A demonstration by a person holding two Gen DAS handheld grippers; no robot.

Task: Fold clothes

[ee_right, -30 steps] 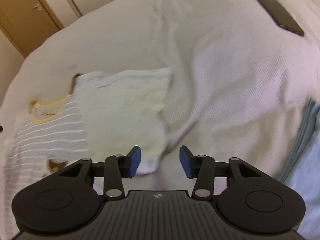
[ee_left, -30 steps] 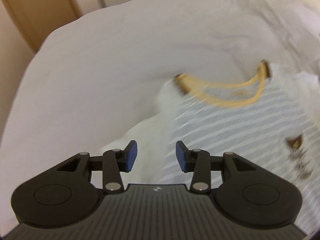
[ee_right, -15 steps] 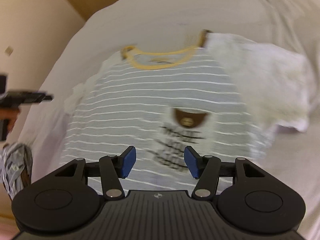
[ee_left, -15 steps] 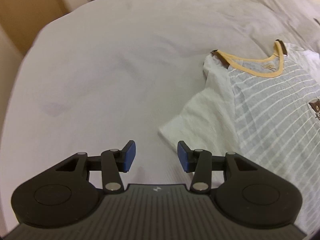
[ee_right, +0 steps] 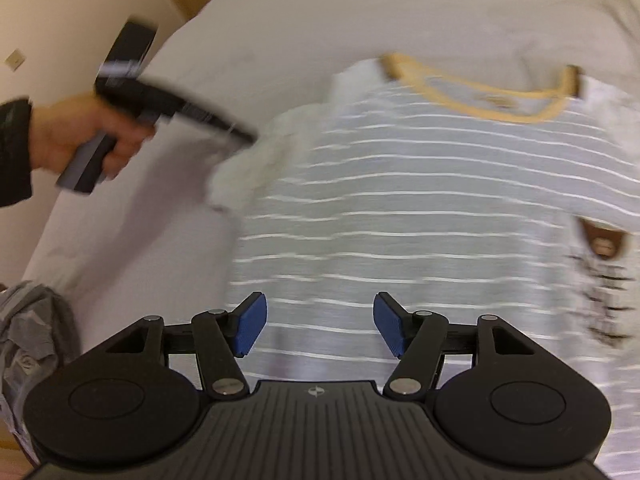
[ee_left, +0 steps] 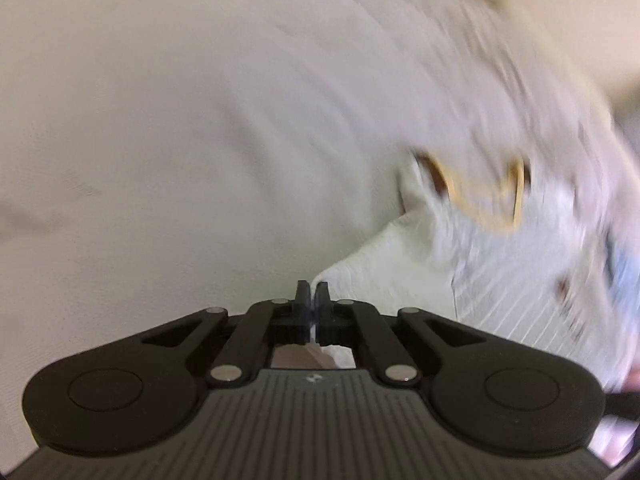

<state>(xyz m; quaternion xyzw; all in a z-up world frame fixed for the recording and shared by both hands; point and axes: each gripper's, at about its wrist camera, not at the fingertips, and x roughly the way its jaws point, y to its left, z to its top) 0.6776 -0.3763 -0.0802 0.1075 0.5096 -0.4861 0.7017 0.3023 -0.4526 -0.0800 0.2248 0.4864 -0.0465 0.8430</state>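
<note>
The left gripper [ee_left: 312, 300] has its jaws pressed together on the pale sleeve [ee_left: 384, 276] of the striped T-shirt [ee_right: 420, 216], pinching the cloth at the sleeve's outer corner; in the right wrist view a hand [ee_right: 80, 144] in a dark cuff holds that same tool at about ten o'clock, its tip at the bunched sleeve edge. The right gripper [ee_right: 320, 326] hangs over the lower chest of the shirt with its blue pads well apart; its jaws have just been opening and no cloth is between them. The shirt lies face up on a white bedcover [ee_left: 200, 120], yellow neckband [ee_right: 480, 94] toward twelve o'clock and a brown bear print [ee_right: 604, 242] at three o'clock. Open bedcover runs wide from nine to twelve o'clock of the sleeve in the left wrist view (much of that picture is smeared). A crumpled grey garment [ee_right: 28, 328] sits at the bed's edge at eight o'clock, beside a cream wall [ee_right: 60, 20].
</note>
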